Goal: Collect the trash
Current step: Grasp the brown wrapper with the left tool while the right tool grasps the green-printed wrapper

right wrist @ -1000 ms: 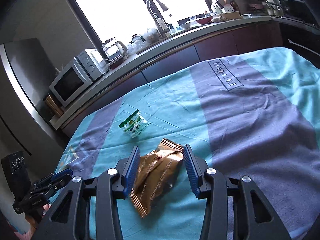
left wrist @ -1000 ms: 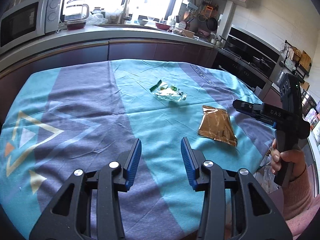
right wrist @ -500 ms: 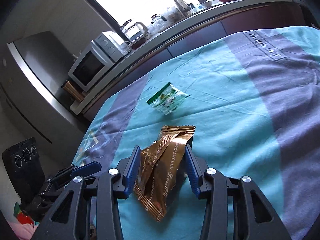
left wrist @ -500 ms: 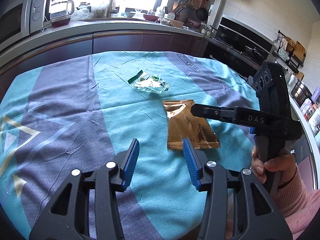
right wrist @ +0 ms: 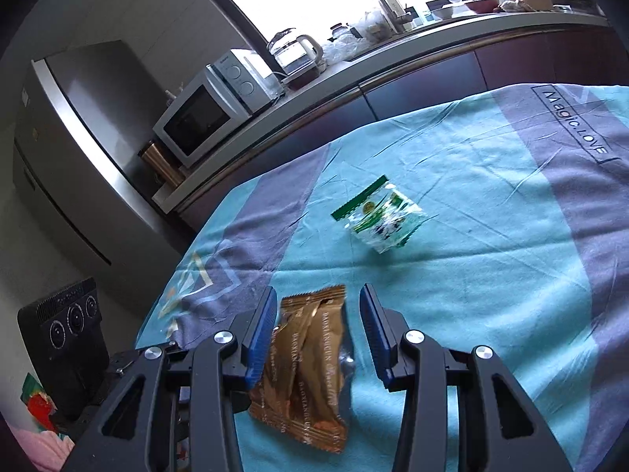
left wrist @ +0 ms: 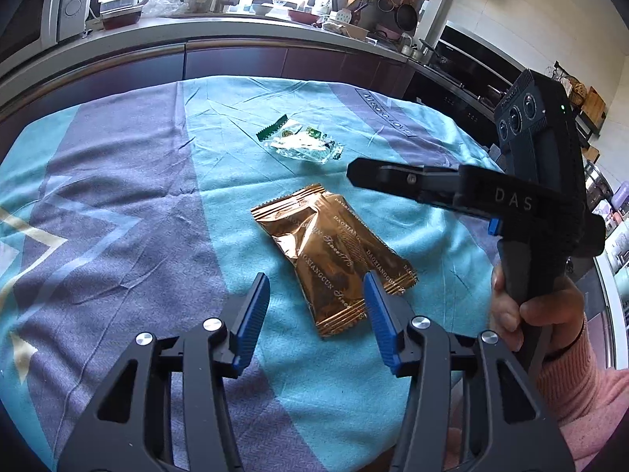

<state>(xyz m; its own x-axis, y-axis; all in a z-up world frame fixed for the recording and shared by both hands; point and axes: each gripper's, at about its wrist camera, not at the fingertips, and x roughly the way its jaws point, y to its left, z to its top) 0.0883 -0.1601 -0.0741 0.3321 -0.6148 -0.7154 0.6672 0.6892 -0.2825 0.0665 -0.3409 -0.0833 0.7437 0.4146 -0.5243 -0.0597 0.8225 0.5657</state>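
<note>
The gold-brown wrapper (right wrist: 310, 369) lies flat on the tablecloth (right wrist: 491, 275), and in the right wrist view it sits straight between the two blue pads of the right gripper (right wrist: 314, 338), its long axis running along the line the fingers point, the far crimped end just past the tips and the near end back toward the hinge. It lies closer to the left-hand pad (right wrist: 259, 338), perhaps touching it, with a clear strip of cloth before the right-hand pad; the jaws stand about half open and neither pad presses on the foil, so nothing is gripped. From the left gripper (left wrist: 314, 316) the same wrapper (left wrist: 334, 259) lies ahead and a little toward its right-hand pad (left wrist: 379, 322), angled across the gap, its near corner just reaching the tips; those jaws are opening and hold nothing, with only that corner of foil in the mouth. The right gripper looks the nearer and better lined up, so I judge the coming move to be its closing across the wrapper's narrow width, which may need the tips lowered to the cloth first. Farther out, ahead of both sets of fingers and well apart from the brown one, lies a green and clear wrapper (right wrist: 379, 218), nearer the kitchen counter (right wrist: 354, 63).
</note>
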